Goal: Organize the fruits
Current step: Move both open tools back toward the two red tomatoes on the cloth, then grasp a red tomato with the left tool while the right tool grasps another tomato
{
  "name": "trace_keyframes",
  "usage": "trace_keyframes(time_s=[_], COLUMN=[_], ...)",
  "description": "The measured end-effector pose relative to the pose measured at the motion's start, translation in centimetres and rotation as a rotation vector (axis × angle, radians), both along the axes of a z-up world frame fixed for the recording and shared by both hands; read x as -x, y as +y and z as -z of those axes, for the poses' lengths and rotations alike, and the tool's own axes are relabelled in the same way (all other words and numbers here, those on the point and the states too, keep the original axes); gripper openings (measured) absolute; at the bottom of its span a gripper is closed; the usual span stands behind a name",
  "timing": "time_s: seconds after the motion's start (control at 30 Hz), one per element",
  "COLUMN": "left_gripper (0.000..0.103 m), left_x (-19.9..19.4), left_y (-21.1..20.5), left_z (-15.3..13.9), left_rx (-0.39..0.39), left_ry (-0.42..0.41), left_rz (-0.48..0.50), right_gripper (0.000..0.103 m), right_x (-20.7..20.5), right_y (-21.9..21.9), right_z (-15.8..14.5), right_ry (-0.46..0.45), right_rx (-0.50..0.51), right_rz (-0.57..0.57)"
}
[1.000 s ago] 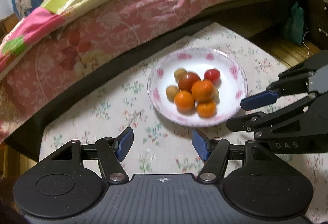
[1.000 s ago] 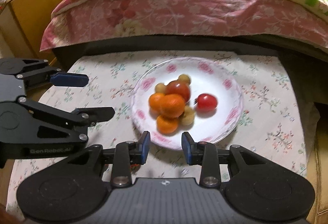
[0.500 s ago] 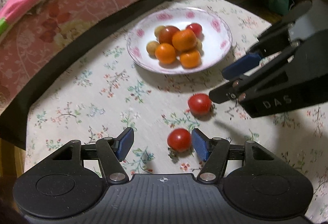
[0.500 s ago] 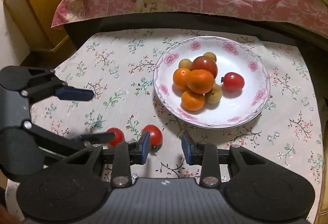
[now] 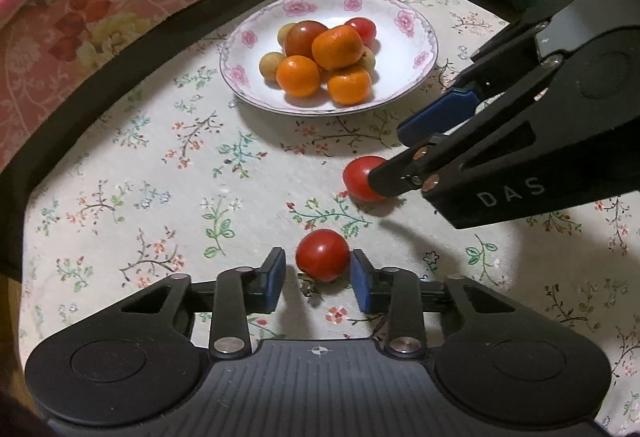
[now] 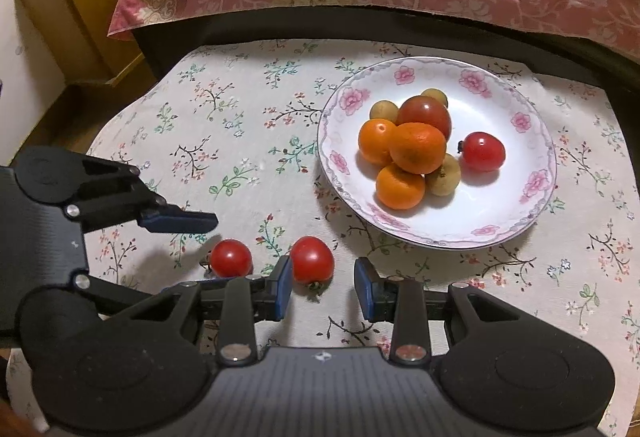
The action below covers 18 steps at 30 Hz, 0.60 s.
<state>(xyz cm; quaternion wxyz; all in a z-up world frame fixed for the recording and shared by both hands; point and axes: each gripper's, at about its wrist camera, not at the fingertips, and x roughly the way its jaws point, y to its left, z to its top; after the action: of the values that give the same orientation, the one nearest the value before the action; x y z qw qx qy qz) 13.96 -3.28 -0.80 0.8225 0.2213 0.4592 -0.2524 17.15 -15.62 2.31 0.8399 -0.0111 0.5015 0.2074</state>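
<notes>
Tomatoes lie loose near the tablecloth's (image 6: pixel 240 117) front edge: the left tomato (image 5: pixel 322 255) sits between the open fingers of the left gripper (image 5: pixel 318 279), the right tomato (image 6: pixel 311 259) between those of the right gripper (image 6: pixel 323 287), also open. Toward the far right edge, the plate (image 6: pixel 532 197) holds the other fruit.

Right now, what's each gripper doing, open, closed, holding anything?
Left gripper: open, fingers either side of a tomato, not clamped.
Right gripper: open, holding nothing; another tomato sits by its left finger.
</notes>
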Motion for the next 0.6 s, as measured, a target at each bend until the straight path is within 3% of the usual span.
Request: trace_keyframes(time_s=[0.17,0.6], left_gripper=[0.036,0.035], left_x=[-0.4,-0.4], left_y=[-0.2,1.4], left_z=[0.0,-0.3], left_rx=[0.019,0.031], left_ry=[-0.004,0.003], left_rz=[-0.012,-0.05], right_gripper=[0.033,0.033], right_x=[-0.1,0.3], right_y=[0.2,0.7], right_z=[0.3,0.9], right_ry=[-0.003,-0.03], right_rx=[0.001,-0.004], right_rz=[-0.009,-0.05])
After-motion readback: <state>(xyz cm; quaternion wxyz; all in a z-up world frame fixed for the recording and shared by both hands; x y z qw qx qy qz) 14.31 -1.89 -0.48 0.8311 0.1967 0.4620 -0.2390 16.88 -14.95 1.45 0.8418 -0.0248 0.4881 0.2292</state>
